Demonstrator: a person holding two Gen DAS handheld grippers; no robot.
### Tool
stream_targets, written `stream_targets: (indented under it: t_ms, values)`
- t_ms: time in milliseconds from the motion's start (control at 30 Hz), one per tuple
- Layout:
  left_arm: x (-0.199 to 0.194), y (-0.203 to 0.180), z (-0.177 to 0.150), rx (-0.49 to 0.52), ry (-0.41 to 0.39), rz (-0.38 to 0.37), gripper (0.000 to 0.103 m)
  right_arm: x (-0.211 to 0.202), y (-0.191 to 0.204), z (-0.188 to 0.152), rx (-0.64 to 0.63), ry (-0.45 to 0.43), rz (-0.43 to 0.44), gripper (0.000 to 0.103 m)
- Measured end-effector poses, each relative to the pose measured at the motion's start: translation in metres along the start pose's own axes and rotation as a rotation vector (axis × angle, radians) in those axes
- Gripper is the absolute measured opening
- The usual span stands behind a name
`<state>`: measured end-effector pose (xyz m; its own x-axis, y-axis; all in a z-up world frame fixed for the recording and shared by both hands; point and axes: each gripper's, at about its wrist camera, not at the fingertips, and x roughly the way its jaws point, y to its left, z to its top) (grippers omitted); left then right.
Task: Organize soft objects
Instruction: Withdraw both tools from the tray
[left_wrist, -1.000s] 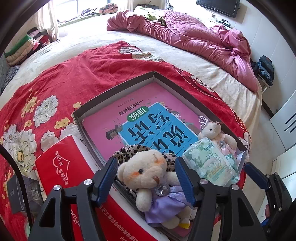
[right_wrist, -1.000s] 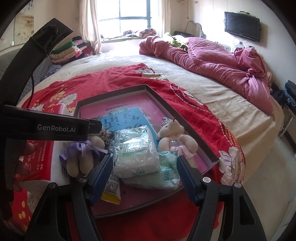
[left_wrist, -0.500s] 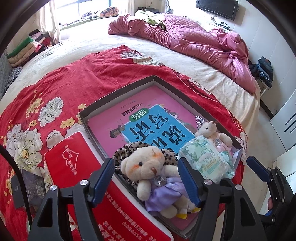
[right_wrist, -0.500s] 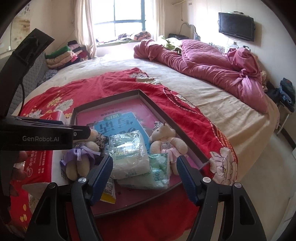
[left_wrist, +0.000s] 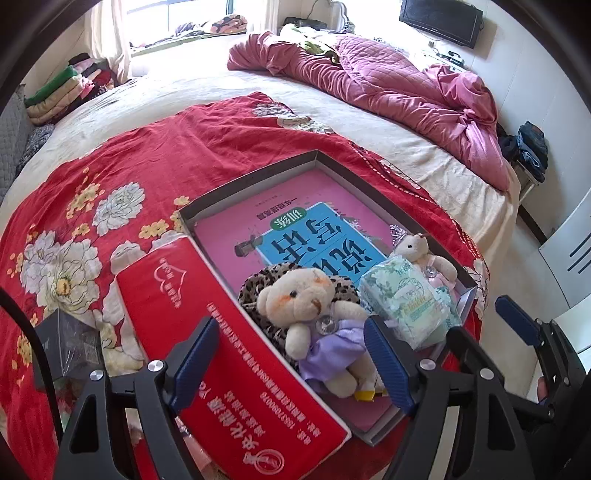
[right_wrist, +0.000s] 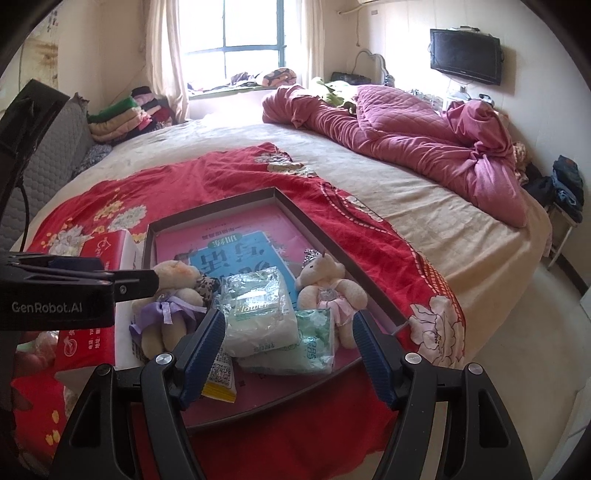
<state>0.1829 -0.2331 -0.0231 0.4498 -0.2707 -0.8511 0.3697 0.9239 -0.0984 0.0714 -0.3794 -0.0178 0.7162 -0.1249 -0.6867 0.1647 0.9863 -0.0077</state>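
Fingers, left (left_wrist: 291, 360): my pair had just been spreading and stood apart, clear of the purple-dressed bear (left_wrist: 317, 317) below them, pinching nothing.
Fingers, right (right_wrist: 288, 350): spread wide, empty, above the tissue packs (right_wrist: 258, 310).
Tray (right_wrist: 332, 236): on the red floral cloth (left_wrist: 122, 162) on the bed; it held both bears, the pink-dressed one (right_wrist: 327, 291) included, and the packs, over a pink book (left_wrist: 295, 229).
Progress: soft items appeared gathered in the tray.
Remaining: I judged little left, perhaps tidying.

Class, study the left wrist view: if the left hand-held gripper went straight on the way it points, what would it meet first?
Probably the teddy bear in the purple dress, lying in the tray between the open left hand-held gripper fingers; depth is uncertain.
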Motion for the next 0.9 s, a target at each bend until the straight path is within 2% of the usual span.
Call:
stream_targets:
  t_ms: [200,433,900]
  values:
    - [-0.011,-0.001,-0.006,0.001,-0.012,0.007,0.086,-0.008,-0.003,0.003,0.014,-0.015,-0.013,0.073]
    - [-0.024,-0.001,-0.014,0.006,-0.017,0.051,0.086,-0.017,-0.001,0.005,0.008,-0.028,-0.025,0.073]
    - [-0.054,0.004,-0.03,-0.012,-0.038,0.052,0.086,-0.045,0.007,0.012,0.006,-0.063,-0.034,0.073]
